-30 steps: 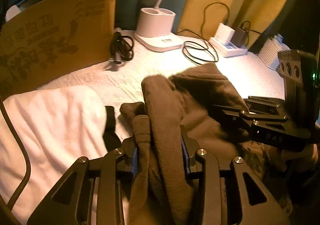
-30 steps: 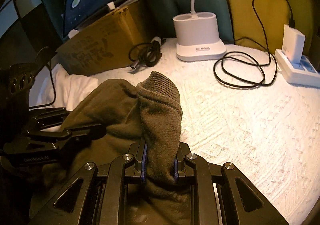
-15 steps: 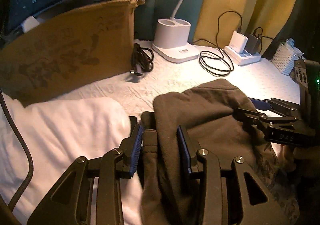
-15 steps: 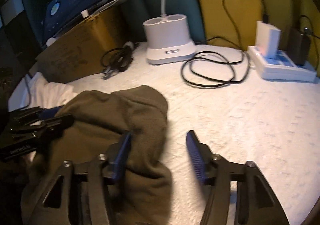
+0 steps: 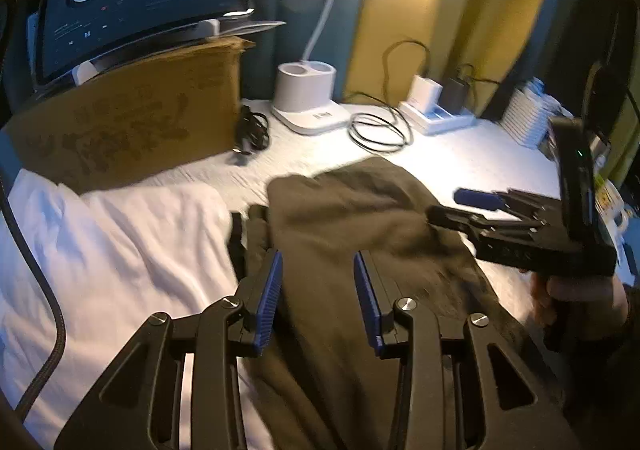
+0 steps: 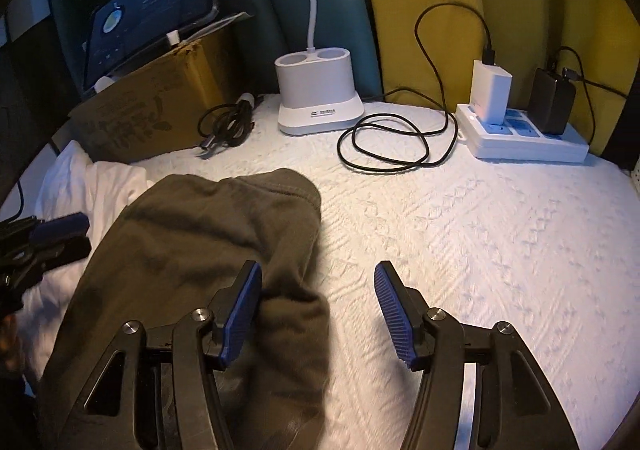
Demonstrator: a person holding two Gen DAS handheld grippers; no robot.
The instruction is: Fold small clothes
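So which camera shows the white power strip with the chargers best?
The right wrist view: the white power strip is sharp, with a white charger and a black charger plugged in. The left wrist view shows it small and blurred.

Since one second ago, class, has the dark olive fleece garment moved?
Yes. The dark olive fleece garment has dropped from both grippers' grasp and lies flat, its top edge now lower against the white lamp base.

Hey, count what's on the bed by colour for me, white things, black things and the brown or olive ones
White: 4, white cloth, lamp base, power strip, white charger
Black: 3, loose cable, bundled cable, black adapter
Brown or olive: 2, olive garment, cardboard box
Total: 9
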